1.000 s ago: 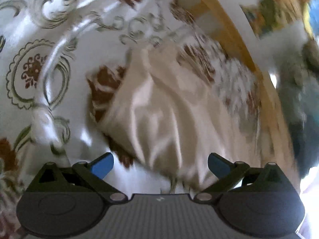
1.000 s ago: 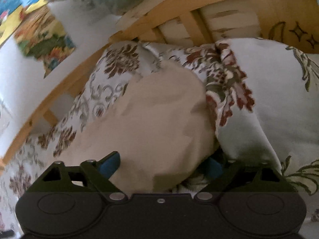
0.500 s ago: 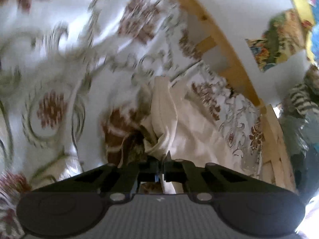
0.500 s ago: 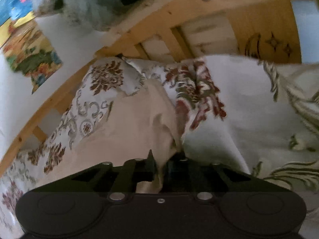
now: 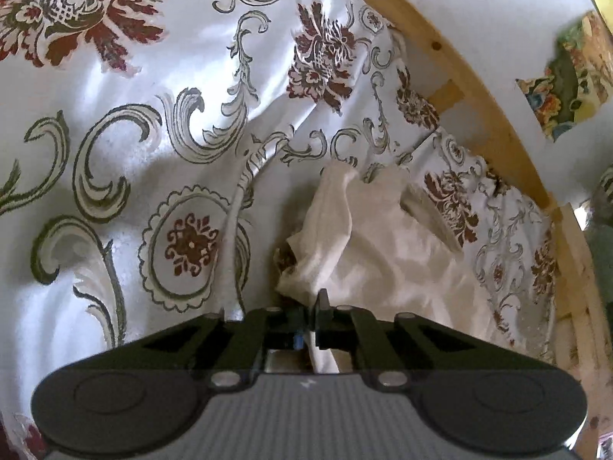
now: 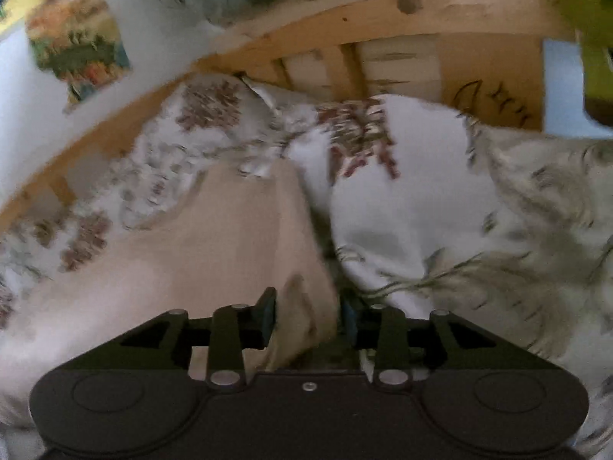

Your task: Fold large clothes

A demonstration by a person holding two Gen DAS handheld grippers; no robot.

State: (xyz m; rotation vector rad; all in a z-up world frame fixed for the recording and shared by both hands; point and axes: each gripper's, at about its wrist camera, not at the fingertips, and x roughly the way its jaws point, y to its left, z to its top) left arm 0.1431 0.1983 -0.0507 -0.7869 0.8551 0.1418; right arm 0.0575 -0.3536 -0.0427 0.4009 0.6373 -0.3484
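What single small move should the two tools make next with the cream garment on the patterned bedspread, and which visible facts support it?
Probably lift both corners together and draw them apart. The left tool pinches a bunched edge of the cream garment, its jaws easing open slightly; the right tool has a fold between opening jaws, so it should re-close first. The garment lies crumpled on the bedspread, too rumpled to fold.

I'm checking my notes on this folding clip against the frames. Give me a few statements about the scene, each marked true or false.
1. The cream garment lies on a floral bedspread. True.
2. The left gripper stands wide open, clear of the cloth. False: its jaws are nearly together, with a fold of the garment between them.
3. Garment cloth sits between the jaws of the right gripper. True; they are opening.
4. The bed frame is black metal. False: it is light wood.
5. A colourful picture hangs on the wall. True.
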